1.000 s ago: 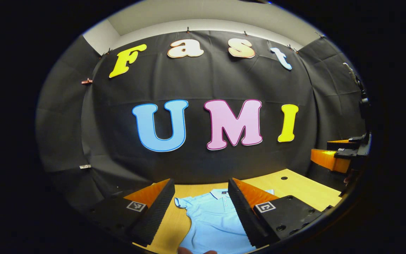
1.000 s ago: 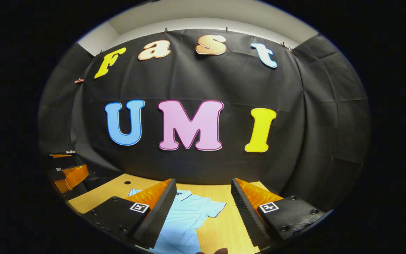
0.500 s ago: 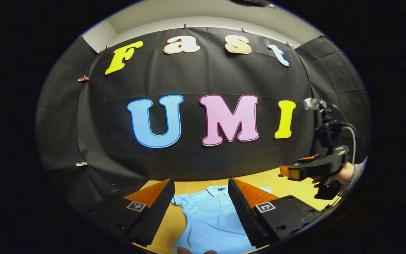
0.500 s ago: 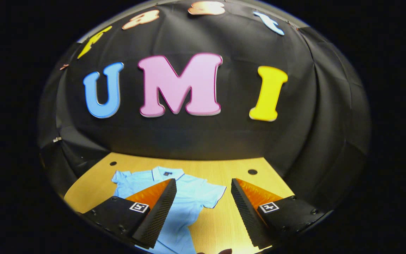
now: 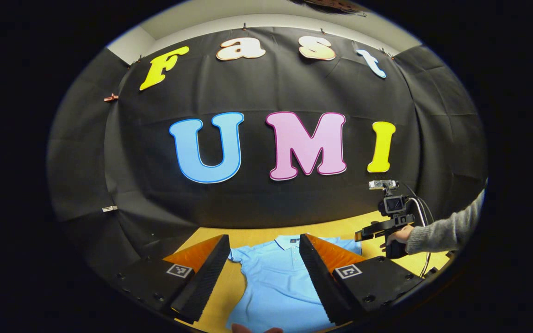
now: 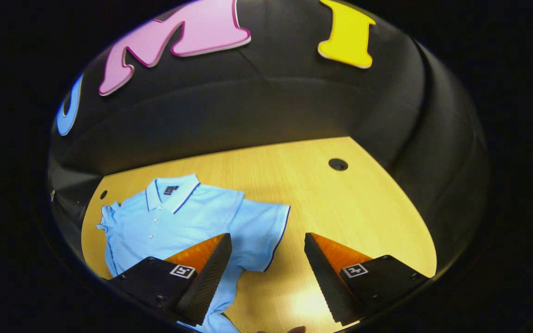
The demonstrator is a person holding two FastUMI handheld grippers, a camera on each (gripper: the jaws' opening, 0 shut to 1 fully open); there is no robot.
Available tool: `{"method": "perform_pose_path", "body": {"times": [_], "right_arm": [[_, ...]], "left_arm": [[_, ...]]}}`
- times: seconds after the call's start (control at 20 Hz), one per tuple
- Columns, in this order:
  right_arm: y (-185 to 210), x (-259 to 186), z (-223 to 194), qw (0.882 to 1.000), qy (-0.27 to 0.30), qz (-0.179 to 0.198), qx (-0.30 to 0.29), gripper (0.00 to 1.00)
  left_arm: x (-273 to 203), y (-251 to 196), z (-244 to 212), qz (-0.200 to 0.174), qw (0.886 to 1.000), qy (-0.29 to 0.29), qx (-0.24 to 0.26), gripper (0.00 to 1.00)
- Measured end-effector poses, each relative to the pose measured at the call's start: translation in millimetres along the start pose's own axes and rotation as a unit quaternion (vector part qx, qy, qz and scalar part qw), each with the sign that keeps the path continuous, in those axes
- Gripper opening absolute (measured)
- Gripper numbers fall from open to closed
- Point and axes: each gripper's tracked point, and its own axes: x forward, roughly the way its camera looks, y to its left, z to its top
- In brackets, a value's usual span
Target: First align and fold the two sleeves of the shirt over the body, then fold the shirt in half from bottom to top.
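A light blue polo shirt (image 6: 178,217) lies flat, front up, on the wooden table (image 6: 340,203), collar toward the back wall and both short sleeves spread out. My right gripper (image 6: 266,240) hovers open above the table, its fingers straddling the dark-trimmed cuff of the shirt's sleeve (image 6: 259,231) without touching it. In the left gripper view the shirt (image 5: 275,282) lies below my open left gripper (image 5: 264,243), which holds nothing. The right gripper (image 5: 368,233) also appears there at the right, held by a hand in a grey sleeve (image 5: 442,229).
The table has small round holes (image 6: 338,164) near its back edge. Black cloth walls close the booth behind and to both sides. Bare tabletop stretches to the right of the shirt.
My right gripper has tilted down and moved forward over the table, bringing the whole shirt and its sleeve into view. The left gripper has barely moved.
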Motion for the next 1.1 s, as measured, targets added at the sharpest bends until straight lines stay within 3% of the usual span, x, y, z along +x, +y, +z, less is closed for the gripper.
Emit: {"method": "perform_pose_path", "body": {"times": [0.3,0.55,0.65,0.7,0.75,0.8,0.85,1.0,1.1], "right_arm": [[-0.4,57.3,-35.5,0.997,0.069,-0.021,-0.013,0.99],[7.1,64.7,-32.5,0.996,0.085,-0.016,-0.014,0.98],[12.2,65.3,-34.3,0.996,0.086,-0.013,-0.014,0.78],[14.8,65.9,-36.5,0.996,0.09,-0.015,-0.011,0.64],[17.9,63.0,-36.4,0.995,0.094,-0.018,-0.008,0.44],[22.1,64.7,-37.8,0.995,0.096,-0.013,-0.006,0.43],[24.1,65.0,-38.2,0.995,0.095,-0.017,-0.007,0.27],[30.5,66.7,-38.8,0.995,0.095,0.006,-0.004,0.07],[33.5,65.4,-37.0,0.996,0.092,0.022,-0.004,0.05]], "left_arm": [[5.0,5.3,-10.3,0.018,1.0,0.017,-0.009,0.96],[7.5,11.3,-18.3,0.027,0.999,0.024,-0.008,0.96],[8.6,15.1,-21.4,0.03,0.999,0.028,-0.009,0.96],[8.8,17.6,-22.8,0.033,0.999,0.03,-0.009,0.96],[8.7,20.3,-24.4,0.035,0.999,0.031,-0.01,0.96],[7.7,22.6,-23.3,0.037,0.999,0.032,-0.01,0.96],[7.5,24.6,-24.1,0.04,0.999,0.031,-0.01,0.96],[8.0,30.6,-24.0,0.044,0.999,0.032,-0.009,0.96],[8.7,33.0,-25.9,0.044,0.998,0.033,-0.009,0.96]]}}
